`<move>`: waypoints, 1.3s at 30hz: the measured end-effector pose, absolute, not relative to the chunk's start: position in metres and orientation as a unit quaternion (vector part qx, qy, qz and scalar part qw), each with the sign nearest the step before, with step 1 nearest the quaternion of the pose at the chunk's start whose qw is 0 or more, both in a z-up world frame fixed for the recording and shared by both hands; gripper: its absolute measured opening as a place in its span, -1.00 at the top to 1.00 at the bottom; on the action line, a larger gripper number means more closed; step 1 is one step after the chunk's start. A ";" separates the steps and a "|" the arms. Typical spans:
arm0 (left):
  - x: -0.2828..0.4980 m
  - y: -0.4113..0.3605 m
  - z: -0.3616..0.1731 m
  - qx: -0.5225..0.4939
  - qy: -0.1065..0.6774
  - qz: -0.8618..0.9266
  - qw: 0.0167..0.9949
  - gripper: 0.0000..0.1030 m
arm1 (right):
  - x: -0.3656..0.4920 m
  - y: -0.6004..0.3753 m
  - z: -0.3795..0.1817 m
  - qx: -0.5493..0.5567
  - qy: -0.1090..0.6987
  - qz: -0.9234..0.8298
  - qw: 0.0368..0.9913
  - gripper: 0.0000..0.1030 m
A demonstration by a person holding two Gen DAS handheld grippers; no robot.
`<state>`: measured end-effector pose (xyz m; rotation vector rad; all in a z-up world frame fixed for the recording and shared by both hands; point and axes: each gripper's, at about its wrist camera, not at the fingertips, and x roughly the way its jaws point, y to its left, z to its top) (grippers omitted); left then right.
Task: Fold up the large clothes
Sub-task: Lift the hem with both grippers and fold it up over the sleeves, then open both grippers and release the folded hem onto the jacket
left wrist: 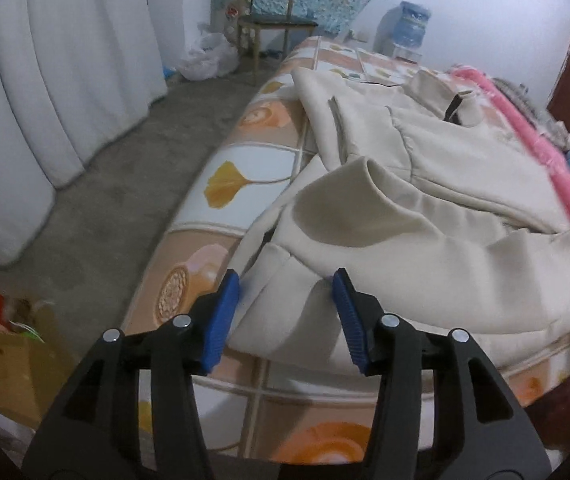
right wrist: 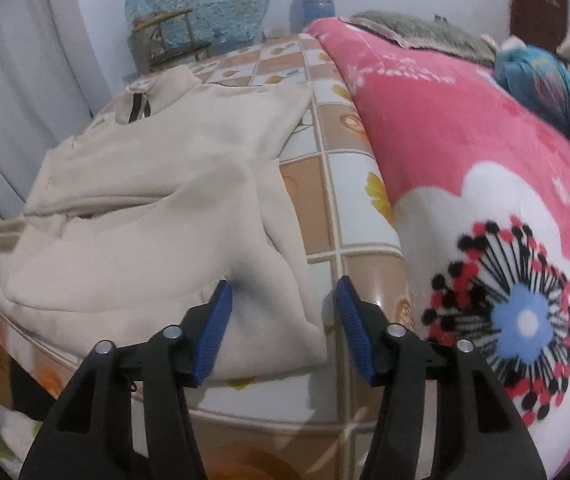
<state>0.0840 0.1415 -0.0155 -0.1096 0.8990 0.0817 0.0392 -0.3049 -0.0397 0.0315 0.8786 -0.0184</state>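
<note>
A large cream garment (left wrist: 425,184) lies spread on a bed with a tile-and-leaf patterned sheet (left wrist: 245,184). One sleeve is laid across its body, the cuff (left wrist: 365,168) pointing left. My left gripper (left wrist: 285,284) is open over the garment's near left edge; cloth lies between the blue pads (left wrist: 221,320), which stand apart from it. In the right wrist view the same garment (right wrist: 145,220) fills the left half. My right gripper (right wrist: 285,292) is open above its near right corner, with the pads (right wrist: 355,328) well apart and the right one over bare sheet (right wrist: 345,184).
A pink flowered blanket (right wrist: 465,140) borders the garment on the right, with blue bedding (right wrist: 545,80) behind it. White curtains (left wrist: 65,80), concrete floor (left wrist: 125,184) and a cardboard box (left wrist: 17,364) lie left of the bed. A chair (left wrist: 273,20) and a water jug (left wrist: 413,24) stand at the far wall.
</note>
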 end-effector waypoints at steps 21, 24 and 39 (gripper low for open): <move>0.049 0.173 0.014 -0.041 0.389 0.064 0.918 0.82 | 0.011 -0.321 -0.021 0.090 0.425 0.019 0.901 0.57; 0.050 0.186 0.027 -0.053 0.367 0.084 0.925 0.82 | 0.006 -0.315 -0.011 0.061 0.409 -0.014 0.910 0.26; 0.061 0.013 -0.006 -0.011 0.419 -0.213 0.883 0.07 | 0.033 -0.200 -0.036 -0.035 0.441 0.104 0.891 -0.14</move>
